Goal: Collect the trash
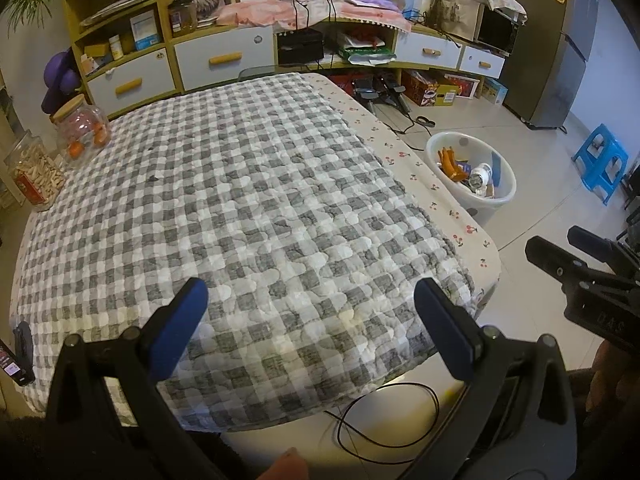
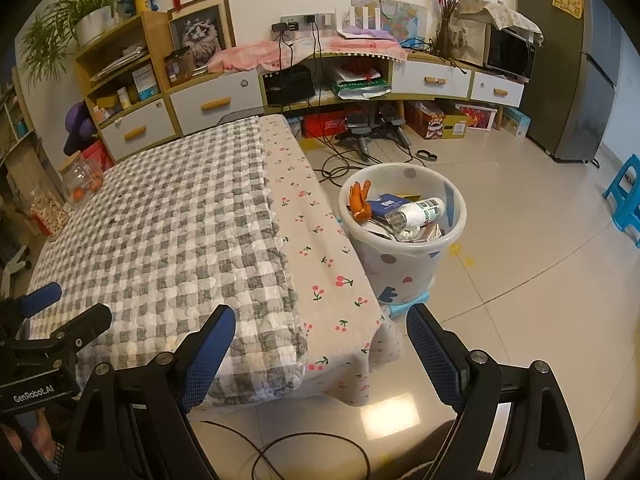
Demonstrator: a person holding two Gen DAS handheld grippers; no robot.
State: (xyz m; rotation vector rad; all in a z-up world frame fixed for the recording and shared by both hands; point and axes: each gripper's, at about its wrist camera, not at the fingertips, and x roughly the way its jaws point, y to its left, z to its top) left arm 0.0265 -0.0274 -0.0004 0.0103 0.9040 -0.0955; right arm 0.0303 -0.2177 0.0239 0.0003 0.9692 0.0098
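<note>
Both the left gripper (image 1: 312, 304) and right gripper (image 2: 320, 330) are held wide apart, empty, near the checked tablecloth (image 1: 224, 200); trash is seen in the polka-dot bin (image 2: 404, 264).

Grey-and-white checks, cherries, polka dots

A grey-and-white checked quilt (image 2: 168, 236) overlies cherry-print beige cloth (image 2: 320, 264); the white bin (image 2: 404, 264) bears coloured dots; the stool (image 2: 626, 200) is blue.

On the black plastic body of my left hand-held gripper (image 2: 40, 322), seen from the right wrist camera, white lettering reads "GenRobot.AI". Print on the trash in the white spotted plastic bin (image 2: 400, 264) and on the yellow wall notice (image 2: 567, 0) is too small to read.
</note>
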